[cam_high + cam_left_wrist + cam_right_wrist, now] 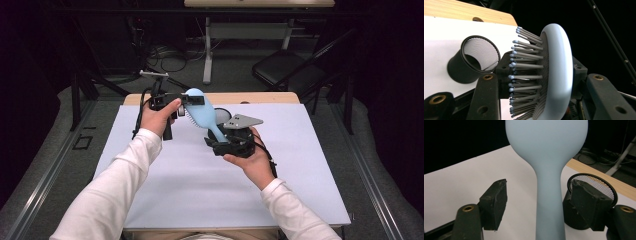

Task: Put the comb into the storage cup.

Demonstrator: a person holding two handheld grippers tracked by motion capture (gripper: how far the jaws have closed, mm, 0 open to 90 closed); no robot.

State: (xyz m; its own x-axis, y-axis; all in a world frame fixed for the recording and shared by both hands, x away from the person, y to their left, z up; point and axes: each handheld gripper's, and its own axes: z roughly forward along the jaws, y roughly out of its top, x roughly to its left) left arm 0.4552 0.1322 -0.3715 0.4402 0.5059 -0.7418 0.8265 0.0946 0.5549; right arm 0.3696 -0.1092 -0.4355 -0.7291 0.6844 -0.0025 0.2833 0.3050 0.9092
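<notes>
High view: light blue hairbrush (203, 112) is up off the white table (200, 175), just in front of the black mesh cup (223, 116), which stands toward the table's far edge. Left gripper (186, 99) clamps the brush head from the side away from the cup; right gripper (216, 140) sits at the handle end, nearer the person than the cup. Grey three-cornered plate (242, 121) on top of the right gripper overlaps the cup in this view.

Left gripper view: jaws closed on the brush head (554, 72), one pad on the bristle side, one against the smooth back. Bristles (524, 75) point toward the mesh cup (474, 58), which stands on the white table just beside them, tilted in this camera. Wooden table edge (461, 10) lies beyond the cup.

Right gripper view: jaws apart, handle (549, 202) runs straight between the pads with clear gap on both sides, no contact. Right-hand pad (586, 205) sits in front of the mesh cup (596, 183); brush head is above, cup low and to its right.
</notes>
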